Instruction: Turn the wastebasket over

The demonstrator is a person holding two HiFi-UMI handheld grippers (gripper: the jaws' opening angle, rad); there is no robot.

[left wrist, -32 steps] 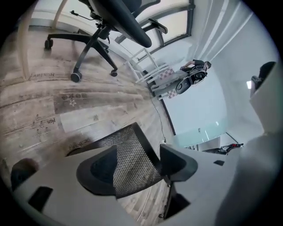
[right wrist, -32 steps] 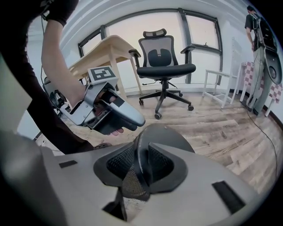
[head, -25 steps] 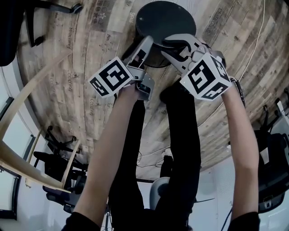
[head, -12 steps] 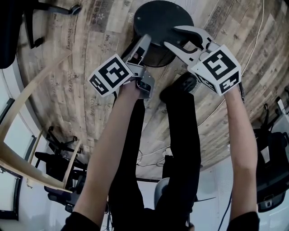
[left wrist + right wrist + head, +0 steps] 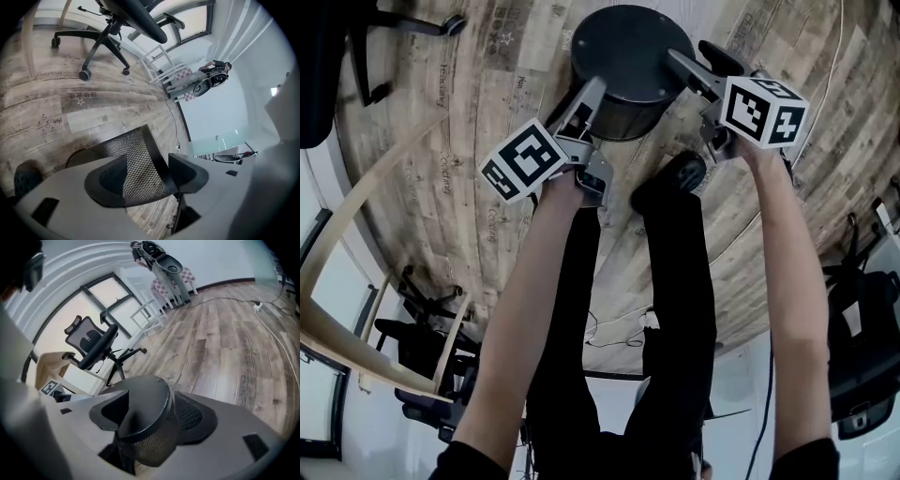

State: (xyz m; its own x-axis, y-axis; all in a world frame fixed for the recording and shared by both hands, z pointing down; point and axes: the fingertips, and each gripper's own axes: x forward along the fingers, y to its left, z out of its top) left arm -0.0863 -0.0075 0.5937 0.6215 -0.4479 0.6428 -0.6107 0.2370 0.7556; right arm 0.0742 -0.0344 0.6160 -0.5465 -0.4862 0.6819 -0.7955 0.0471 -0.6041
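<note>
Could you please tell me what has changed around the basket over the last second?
The right gripper let go of the basket at its near top edge, rolled and swung to its right side; its jaws have just been opening, with the top edge between them, unpressed. The left gripper stayed open at the left side; the basket stayed put.

Wastebasket (image 5: 630, 56) is matte black all over, with fine mesh sides. Floor (image 5: 441, 141) is washed-out grey-brown planks with faded stamps. Left hand-held gripper (image 5: 149, 174) and right hand-held gripper (image 5: 152, 416): light grey, dark pads, black-and-white square-patterned cubes. Trousers (image 5: 675, 281) black.
</note>
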